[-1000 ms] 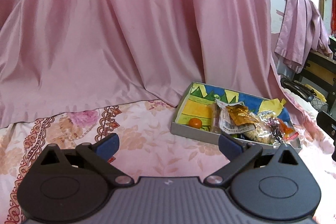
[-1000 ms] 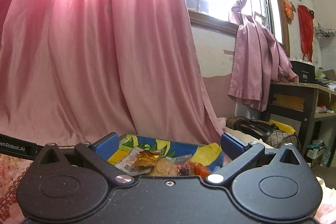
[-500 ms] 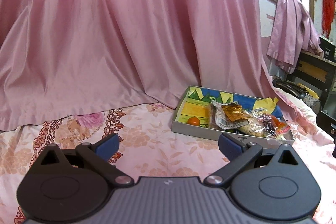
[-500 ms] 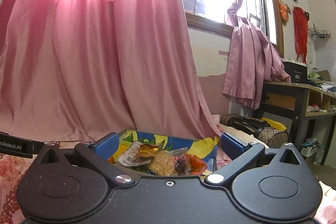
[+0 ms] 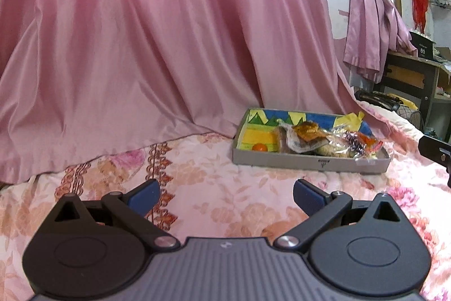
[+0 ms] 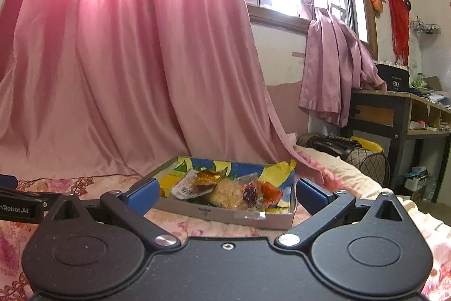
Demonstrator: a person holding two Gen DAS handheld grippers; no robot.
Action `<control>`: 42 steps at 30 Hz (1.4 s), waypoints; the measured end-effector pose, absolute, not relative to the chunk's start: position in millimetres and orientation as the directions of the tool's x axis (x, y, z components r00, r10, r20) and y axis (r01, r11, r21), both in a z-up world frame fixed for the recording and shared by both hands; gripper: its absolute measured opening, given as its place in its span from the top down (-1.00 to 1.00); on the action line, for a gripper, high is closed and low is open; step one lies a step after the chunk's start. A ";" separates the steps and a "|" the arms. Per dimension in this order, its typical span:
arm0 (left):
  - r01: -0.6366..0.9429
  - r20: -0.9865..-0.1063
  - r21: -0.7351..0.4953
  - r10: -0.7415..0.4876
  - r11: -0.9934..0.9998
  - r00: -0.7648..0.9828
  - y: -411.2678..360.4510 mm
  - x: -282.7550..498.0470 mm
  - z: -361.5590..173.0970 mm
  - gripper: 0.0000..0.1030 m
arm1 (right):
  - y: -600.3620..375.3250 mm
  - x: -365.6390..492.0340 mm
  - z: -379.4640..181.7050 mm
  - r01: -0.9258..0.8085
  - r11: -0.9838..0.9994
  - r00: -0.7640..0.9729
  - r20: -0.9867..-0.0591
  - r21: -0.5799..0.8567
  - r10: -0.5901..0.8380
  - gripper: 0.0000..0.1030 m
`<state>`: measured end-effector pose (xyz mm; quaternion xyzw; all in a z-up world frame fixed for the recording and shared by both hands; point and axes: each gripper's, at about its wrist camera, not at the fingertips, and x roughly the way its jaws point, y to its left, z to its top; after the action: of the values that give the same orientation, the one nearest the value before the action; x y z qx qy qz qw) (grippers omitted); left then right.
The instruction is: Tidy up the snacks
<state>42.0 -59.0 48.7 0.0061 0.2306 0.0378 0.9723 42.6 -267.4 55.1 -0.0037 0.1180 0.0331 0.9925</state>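
Left claw (image 5: 225, 195) and right claw (image 6: 225, 192): fingers apart, empty. Snack packets (image 6: 225, 189) piled in cardboard tray (image 5: 310, 161) at 1 o'clock on bed (image 5: 211, 174).

snack wrappers (image 5: 315, 141) print unreadable; left gripper (image 6: 17, 205) cut off by edge

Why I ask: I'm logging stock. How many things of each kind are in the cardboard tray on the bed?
Small orange round item: 1
Wrapped snack packets: 5 visible; they overlap, so more may be hidden
Total: 6 visible
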 end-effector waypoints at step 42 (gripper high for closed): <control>-0.040 -0.522 0.028 0.049 0.999 0.852 -60.4 32.4 23.5 -0.99 | -257.0 42.5 8.6 -0.133 0.989 0.903 -0.405 0.061 0.146 -0.99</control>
<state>32.4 -60.4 23.5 0.0082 0.2713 0.0232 0.9622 42.5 -257.0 8.6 0.0159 0.2089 0.0714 0.9752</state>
